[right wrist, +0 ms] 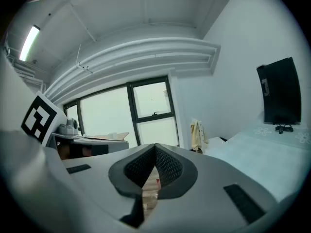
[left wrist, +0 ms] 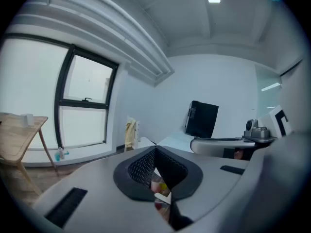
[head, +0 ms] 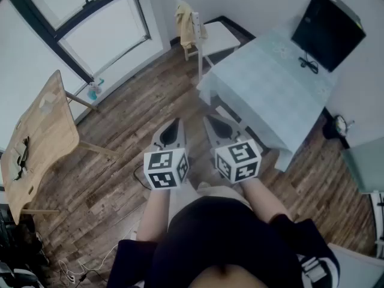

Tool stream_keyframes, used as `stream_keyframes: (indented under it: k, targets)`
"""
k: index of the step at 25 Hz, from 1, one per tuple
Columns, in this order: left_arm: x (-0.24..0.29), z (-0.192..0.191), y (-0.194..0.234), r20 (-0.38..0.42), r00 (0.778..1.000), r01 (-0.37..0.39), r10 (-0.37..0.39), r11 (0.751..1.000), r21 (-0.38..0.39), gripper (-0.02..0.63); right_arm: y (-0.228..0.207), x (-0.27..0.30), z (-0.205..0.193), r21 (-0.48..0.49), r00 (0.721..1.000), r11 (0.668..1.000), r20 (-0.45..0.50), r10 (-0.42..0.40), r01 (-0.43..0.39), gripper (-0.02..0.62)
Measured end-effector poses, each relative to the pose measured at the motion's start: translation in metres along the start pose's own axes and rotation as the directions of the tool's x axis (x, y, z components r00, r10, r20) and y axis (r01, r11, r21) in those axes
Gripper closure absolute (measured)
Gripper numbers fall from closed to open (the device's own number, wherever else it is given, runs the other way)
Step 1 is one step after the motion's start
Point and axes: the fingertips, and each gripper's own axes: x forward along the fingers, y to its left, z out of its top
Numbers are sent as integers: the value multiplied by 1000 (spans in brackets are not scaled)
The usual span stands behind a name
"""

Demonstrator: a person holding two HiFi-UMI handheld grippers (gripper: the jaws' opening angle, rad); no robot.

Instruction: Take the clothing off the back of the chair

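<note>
A pale yellow garment (head: pixel 186 23) hangs over the back of a white chair (head: pixel 219 36) at the far side of the room, next to the table. It also shows small in the left gripper view, the garment (left wrist: pixel 129 133), and in the right gripper view, the garment (right wrist: pixel 196 135). My left gripper (head: pixel 174 125) and right gripper (head: pixel 211 120) are held side by side in front of the person's body, well short of the chair. Both are shut, jaws tip to tip, with nothing between them.
A table with a light blue cloth (head: pixel 270 83) stands to the right, with a black monitor (head: pixel 327 29) on its far end. A tilted wooden folding table (head: pixel 39 140) is at the left. Windows (head: pixel 90 23) line the far wall. The floor is wood planks (head: pixel 120 161).
</note>
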Motion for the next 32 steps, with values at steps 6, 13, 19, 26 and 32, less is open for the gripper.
stream_keyframes:
  k: [6,13,19,26,32]
  targets:
    - [3,0,0,6,1000,-9,9,1000,-7,611,-4,1,-1,-1,1000,1000,-3,-5,5,584]
    - [3,-1,0,11,1000,-16,16,1000,-16,611,0,-1,5,-13,1000,1000,23,11,-10,584]
    - [4,-1,-1,12,1000,-21,21,999,-25,611,-4,3,3,-15,1000,1000,10,-17,17,584]
    - [16,0,11,-1,1000,-25,25,999,-42,611,-9,20,3,3,1000,1000,-1,-24,24,584]
    - [45,7,38,-10,1000,-13,12,998,-53,611,-15,56,5,12,1000,1000,-16,-25,26,584]
